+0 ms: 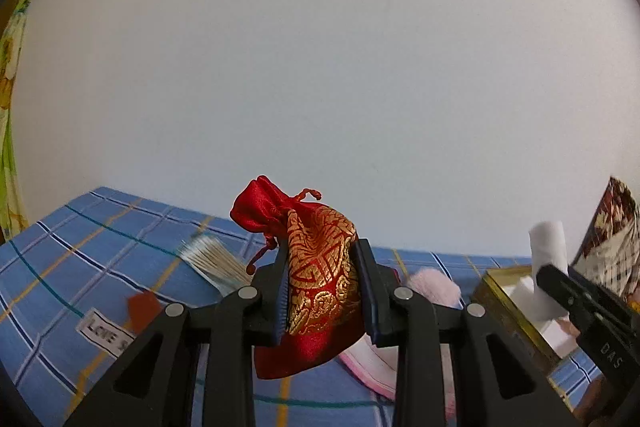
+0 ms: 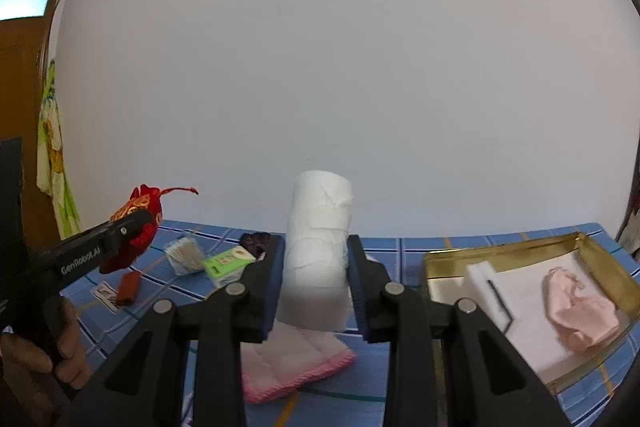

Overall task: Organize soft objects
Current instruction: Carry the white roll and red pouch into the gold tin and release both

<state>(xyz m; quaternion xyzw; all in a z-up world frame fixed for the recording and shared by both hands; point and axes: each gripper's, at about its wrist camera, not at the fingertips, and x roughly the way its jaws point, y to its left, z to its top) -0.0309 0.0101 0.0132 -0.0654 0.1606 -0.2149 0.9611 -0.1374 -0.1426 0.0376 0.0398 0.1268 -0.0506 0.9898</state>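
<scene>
Both tongs loaded above the surface; slip risk on both loads.
Red-and-gold drawstring pouch [image 1: 320,267], satin, slack and slippery, was pinched in left tongs [image 1: 326,291] above the surface's left half; could slide out. White gauze roll [image 2: 318,251], loose fraying wrap, sat clamped upright in right tongs [image 2: 316,287] mid-surface, left of the gold tin [image 2: 440,259] at the right edge; squeezing could unravel it.

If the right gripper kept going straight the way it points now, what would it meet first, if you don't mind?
Probably nothing close: the right gripper, shut on the white roll, points over the table's far edge toward the bare wall. Depth is unclear.
</scene>
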